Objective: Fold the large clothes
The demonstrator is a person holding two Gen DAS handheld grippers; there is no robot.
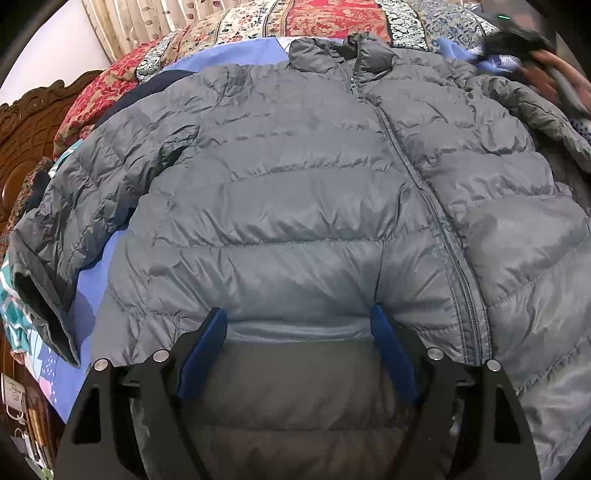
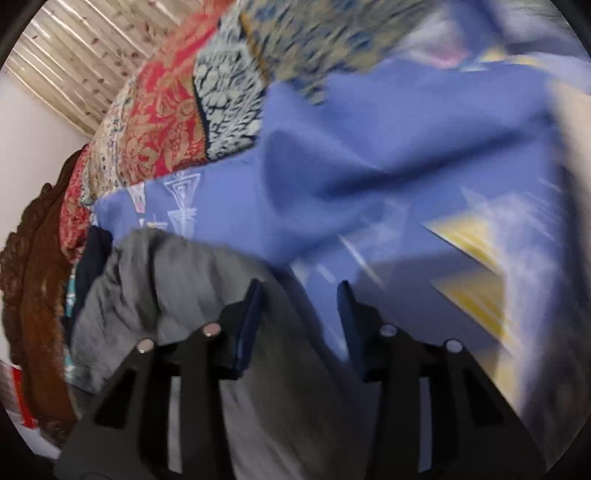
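Observation:
A grey quilted puffer jacket (image 1: 295, 184) lies front up and zipped on a blue bedsheet (image 1: 88, 295), collar (image 1: 332, 55) at the far end. Its left sleeve (image 1: 55, 240) is spread out toward the bed's edge. My left gripper (image 1: 299, 314) stands open wide over the jacket's lower hem, and the hem fabric bulges between the blue pads (image 1: 207, 347) without being pinched. In the blurred right wrist view, my right gripper (image 2: 300, 288) hangs with its jaws apart over the sheet (image 2: 369, 147). It is at the edge of a bunched grey part of the jacket (image 2: 166, 277), which runs under its left finger.
A red and cream patterned quilt (image 1: 314, 18) lies along the far side of the bed, also seen as the quilt (image 2: 159, 122). A carved wooden headboard (image 1: 22, 129) bounds the left. A blurred dark shape (image 1: 535, 48) sits at the jacket's far right shoulder. A curtain (image 2: 74, 55) hangs behind.

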